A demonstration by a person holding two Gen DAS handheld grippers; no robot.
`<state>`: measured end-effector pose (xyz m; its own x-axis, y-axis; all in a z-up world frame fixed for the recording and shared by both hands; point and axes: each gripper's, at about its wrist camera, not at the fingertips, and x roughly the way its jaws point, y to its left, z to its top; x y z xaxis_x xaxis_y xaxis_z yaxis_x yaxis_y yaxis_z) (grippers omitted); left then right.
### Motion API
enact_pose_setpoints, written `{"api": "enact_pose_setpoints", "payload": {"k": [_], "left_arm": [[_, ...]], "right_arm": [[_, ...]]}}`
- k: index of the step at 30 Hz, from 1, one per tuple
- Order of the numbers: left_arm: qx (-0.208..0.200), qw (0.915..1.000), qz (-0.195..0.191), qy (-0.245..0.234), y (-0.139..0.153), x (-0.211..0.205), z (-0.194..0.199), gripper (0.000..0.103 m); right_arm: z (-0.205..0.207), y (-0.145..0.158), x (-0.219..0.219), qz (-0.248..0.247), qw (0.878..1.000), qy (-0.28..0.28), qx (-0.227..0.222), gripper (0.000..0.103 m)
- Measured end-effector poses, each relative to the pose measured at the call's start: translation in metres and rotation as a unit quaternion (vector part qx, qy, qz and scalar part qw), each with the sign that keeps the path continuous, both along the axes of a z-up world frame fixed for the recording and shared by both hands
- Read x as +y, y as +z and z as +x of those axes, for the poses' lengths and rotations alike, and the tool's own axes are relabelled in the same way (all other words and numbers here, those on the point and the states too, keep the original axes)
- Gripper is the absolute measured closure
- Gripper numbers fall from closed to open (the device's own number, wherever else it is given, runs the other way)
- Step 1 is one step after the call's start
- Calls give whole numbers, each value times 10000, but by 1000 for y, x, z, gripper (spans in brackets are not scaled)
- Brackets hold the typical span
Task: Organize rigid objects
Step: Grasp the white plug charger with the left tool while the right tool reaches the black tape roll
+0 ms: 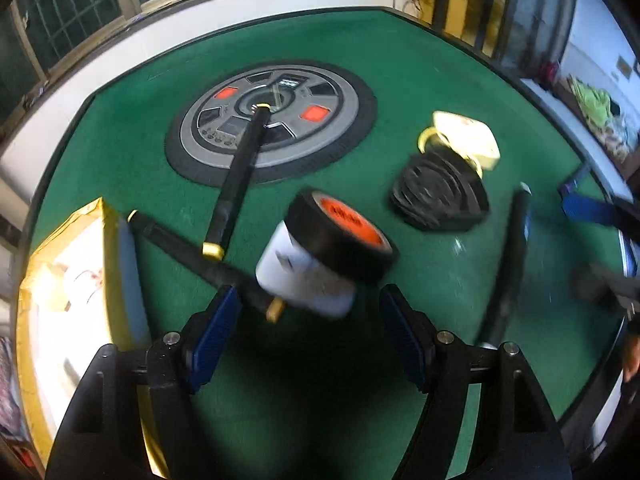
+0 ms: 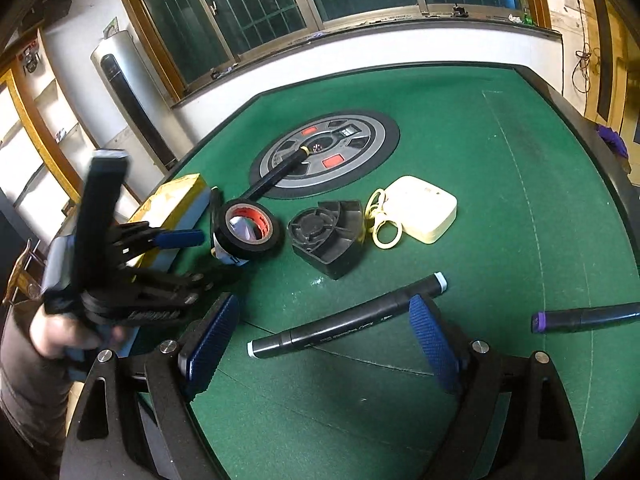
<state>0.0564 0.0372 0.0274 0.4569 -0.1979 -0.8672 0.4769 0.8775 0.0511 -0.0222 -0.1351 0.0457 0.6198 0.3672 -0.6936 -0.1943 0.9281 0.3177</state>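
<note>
Cardboard box (image 2: 176, 200), yellow-brown with a pale blue side, sits at the left edge of the green table (image 2: 460, 128), and the left gripper (image 2: 192, 256) hangs just beside it, held by a hand (image 2: 60, 336); in the left wrist view its jaws stand wide apart with nothing between the blue pads (image 1: 216, 332). Next to the right, a roll of black tape (image 2: 248, 228) with an orange core lies on top of a white jar (image 1: 304, 276). Two black markers with yellow ends cross near the jar: one (image 1: 240, 168) has its long axis running from beside the jar up onto the round grey panel (image 2: 324, 152) set in the table's middle, the other (image 1: 188, 252) slants from the box towards the jar. Further right come a black wedge-shaped part (image 2: 328, 236), yellow rings (image 2: 380, 216) and a cream box (image 2: 424, 208). Nearest the right gripper (image 2: 324, 336), a black marker with grey caps (image 2: 344, 320) lies diagonally, one end pointing lower left, the other upper right; it passes between the open jaws, untouched as far as can be seen. A purple-capped marker (image 2: 584, 316) lies almost level at far right
</note>
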Motion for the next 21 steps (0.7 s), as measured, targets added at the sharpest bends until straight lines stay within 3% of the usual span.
{"api": "enact_pose_setpoints", "payload": {"k": [6,9,11,16,21], "left_arm": [[13,9991,256,-332,-10,-16,10,31],[-51,9994,166,-284,-10,-19,11,41],[-36,9996,137,-259,-10,-18,7,54],[469,9980,-386,-156,-3,-3,-30,53],[429,9975,-570,-22,-5,15,-77,53]], "right_arm": [[1,1,0,36,10000,-20,-23,19],[-1,2,1,51,10000,3,-43,19],[-2,2,1,40,10000,7,-45,19],[2,1,2,49,10000,54,-20,19],[8,1,17,-30,9996,259,-88,20]]}}
